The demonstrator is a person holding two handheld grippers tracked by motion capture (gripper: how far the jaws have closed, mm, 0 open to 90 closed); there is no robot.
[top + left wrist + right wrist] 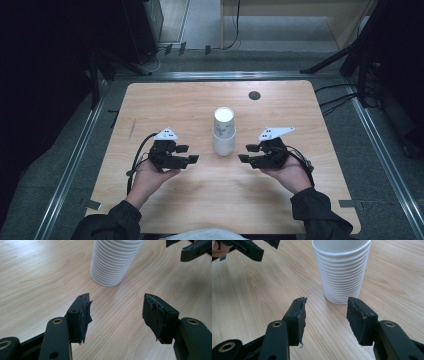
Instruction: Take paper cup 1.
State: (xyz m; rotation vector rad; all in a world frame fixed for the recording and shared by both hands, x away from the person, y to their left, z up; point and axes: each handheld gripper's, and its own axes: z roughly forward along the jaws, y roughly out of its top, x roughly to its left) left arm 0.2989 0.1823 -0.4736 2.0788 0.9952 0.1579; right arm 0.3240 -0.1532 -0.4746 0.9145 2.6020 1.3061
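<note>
Cup stack [224, 131] upright mid-table [200, 200]; left hand-held gripper [186, 155] left of it, right hand-held gripper [247, 152] right

A stack of white paper cups [224, 131] stands upright near the middle of the frame in the high view, on the light wooden worktop [200, 100]. Its mouth faces up, open and round, and the nested rims form close ridges down its side. It tapers toward the base, which rests flat on the wood. In the left gripper view it rises at the top centre; in the right gripper view it stands at upper right of centre.
</note>
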